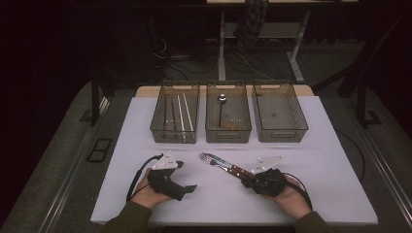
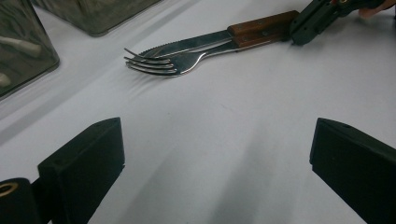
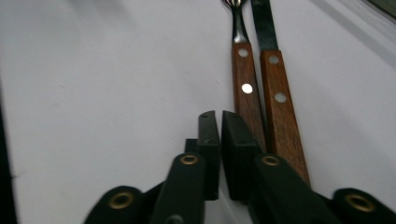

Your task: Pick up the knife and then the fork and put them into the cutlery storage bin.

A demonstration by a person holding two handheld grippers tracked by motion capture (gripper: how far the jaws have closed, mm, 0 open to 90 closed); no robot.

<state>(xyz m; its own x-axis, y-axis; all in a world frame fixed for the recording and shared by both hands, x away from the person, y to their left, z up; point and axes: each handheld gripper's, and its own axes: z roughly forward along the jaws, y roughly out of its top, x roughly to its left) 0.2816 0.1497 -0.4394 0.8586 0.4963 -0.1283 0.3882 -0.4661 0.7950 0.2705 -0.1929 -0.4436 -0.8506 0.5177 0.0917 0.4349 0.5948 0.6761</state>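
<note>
A fork (image 1: 210,158) and a knife (image 1: 222,165), both with wooden handles, lie side by side on the white table (image 1: 316,160), tips pointing to the far left. My right gripper (image 1: 244,182) is shut with nothing in it. Its tips rest just beside the fork handle (image 3: 245,88), left of the knife handle (image 3: 280,102), in the right gripper (image 3: 218,114) view. My left gripper (image 1: 185,175) rests on the table at the near left, wide open and empty. In the left gripper (image 2: 217,135) view the fork (image 2: 159,65) and knife (image 2: 196,43) lie ahead.
Three clear trays stand in a row at the back. The left tray (image 1: 174,137) holds thin pale sticks, the middle tray (image 1: 228,137) a spoon (image 1: 222,101) with a wooden handle, and nothing shows in the right tray (image 1: 280,137). Table legs and cables lie beyond.
</note>
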